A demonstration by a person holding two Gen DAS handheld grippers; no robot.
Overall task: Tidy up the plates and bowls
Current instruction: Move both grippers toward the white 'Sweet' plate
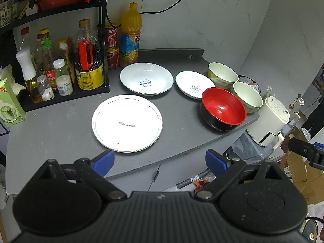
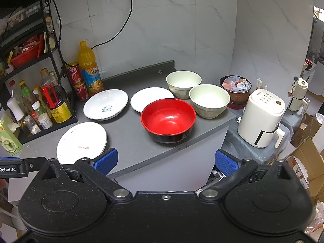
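Left wrist view: both claws (image 1: 160, 160) (image 2: 166, 161) gape empty; we should pinch the flat white rimmed plate (image 1: 127, 123) by its near edge.

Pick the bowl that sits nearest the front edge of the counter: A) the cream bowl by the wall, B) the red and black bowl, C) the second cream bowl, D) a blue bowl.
B: the red and black bowl stands closest to the counter front edge, ahead of both cream bowls, and no blue bowl is present.
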